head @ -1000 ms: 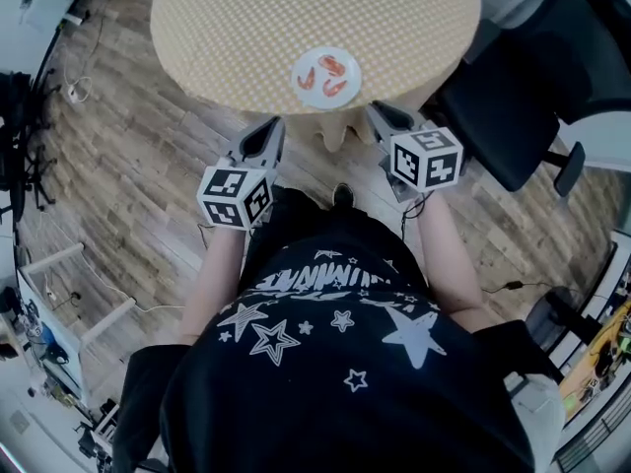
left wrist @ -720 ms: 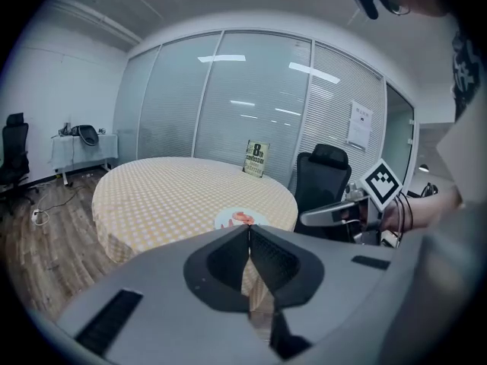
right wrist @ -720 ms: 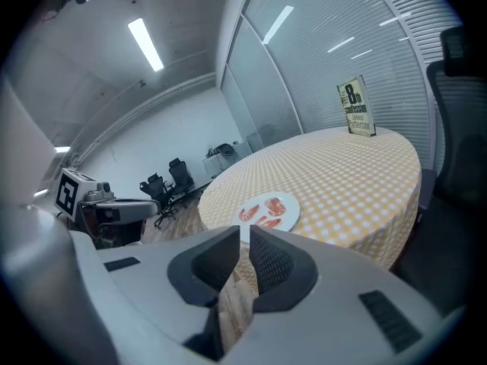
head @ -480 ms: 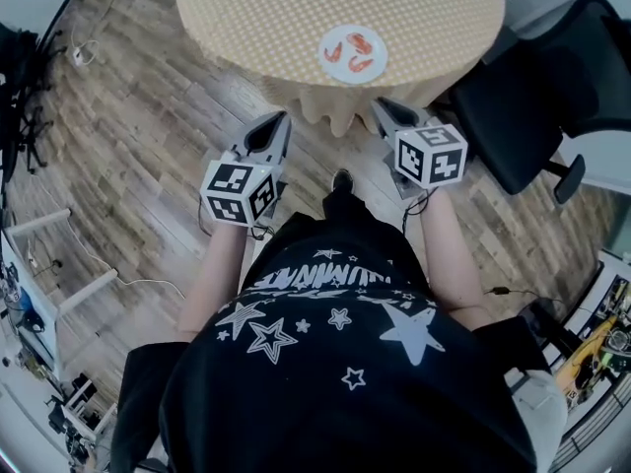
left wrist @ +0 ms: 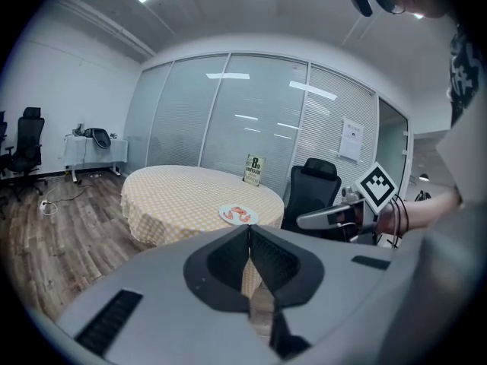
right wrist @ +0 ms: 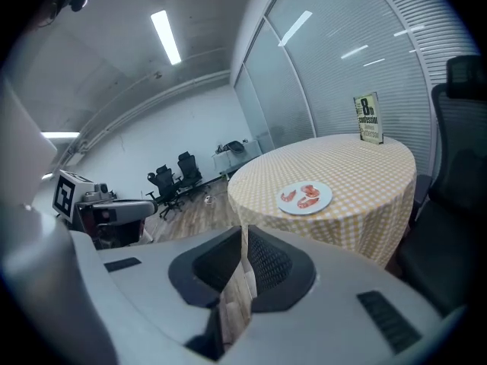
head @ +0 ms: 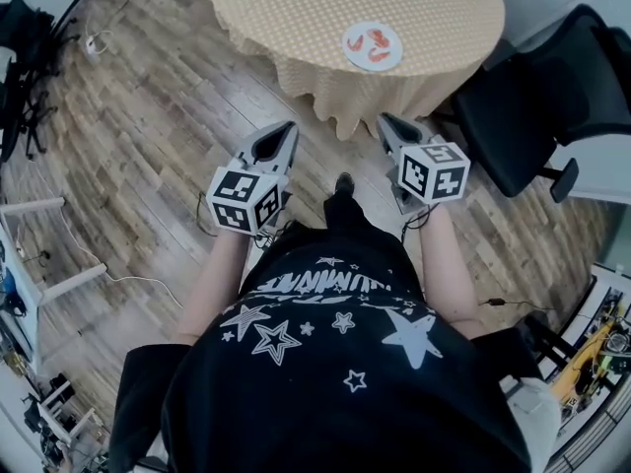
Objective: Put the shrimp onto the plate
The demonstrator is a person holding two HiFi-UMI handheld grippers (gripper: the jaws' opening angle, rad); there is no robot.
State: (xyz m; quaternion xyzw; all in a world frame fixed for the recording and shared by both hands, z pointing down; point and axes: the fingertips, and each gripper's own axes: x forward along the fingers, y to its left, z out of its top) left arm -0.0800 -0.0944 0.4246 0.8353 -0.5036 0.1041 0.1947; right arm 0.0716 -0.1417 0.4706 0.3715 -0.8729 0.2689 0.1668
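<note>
A white plate (head: 373, 45) with three orange shrimp (head: 377, 41) on it sits near the front edge of a round table (head: 296, 8) covered in a yellow checked cloth. The same plate (left wrist: 239, 215) (right wrist: 306, 198) shows in both gripper views, well ahead of the jaws. My left gripper (head: 284, 131) (left wrist: 249, 230) and right gripper (head: 387, 123) (right wrist: 243, 230) hang over the wooden floor, away from the table. Each one's jaws meet with nothing between them.
A black office chair (head: 532, 116) stands right of the table. A small sign (right wrist: 368, 118) stands at the table's far side. Cables and black gear (head: 25, 28) lie on the floor at the left. More chairs (right wrist: 171, 179) stand at the far wall.
The person has stepped back from the table: plate and table have slid up and to the right in the head view, and both grippers sit farther from the table edge.
</note>
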